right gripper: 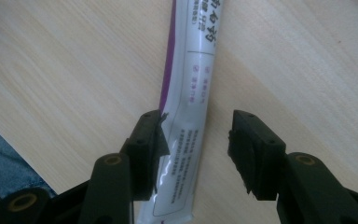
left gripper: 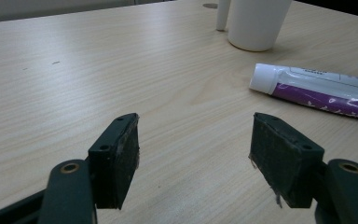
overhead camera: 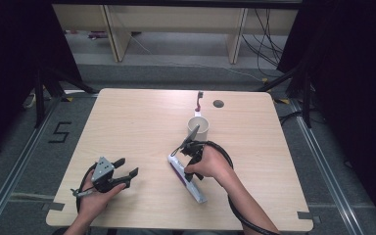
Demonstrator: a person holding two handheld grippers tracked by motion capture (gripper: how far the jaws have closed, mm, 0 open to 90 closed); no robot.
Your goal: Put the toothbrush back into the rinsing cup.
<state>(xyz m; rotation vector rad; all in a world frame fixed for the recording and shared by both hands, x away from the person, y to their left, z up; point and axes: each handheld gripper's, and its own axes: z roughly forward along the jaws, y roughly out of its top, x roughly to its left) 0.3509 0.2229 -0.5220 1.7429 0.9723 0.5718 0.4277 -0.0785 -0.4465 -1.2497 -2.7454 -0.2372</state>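
Note:
A white and purple toothpaste tube (overhead camera: 193,190) lies on the wooden table (overhead camera: 127,122) right of centre, its cap end pointing away from the person. My right gripper (overhead camera: 190,172) points down over it. In the right gripper view the jaws (right gripper: 196,149) straddle the tube (right gripper: 191,79): the left pad is at its edge, and a gap remains at the right pad. My left gripper (overhead camera: 129,166) rests near the front left, open with nothing between its jaws (left gripper: 193,154), and faces the tube (left gripper: 317,91).
A white cup (overhead camera: 199,128) stands just beyond the tube, also seen as the cup (left gripper: 256,23) in the left gripper view. A toothbrush (overhead camera: 199,100) lies behind it near a round hole (overhead camera: 218,104) in the tabletop. Bare wood spreads over the left half.

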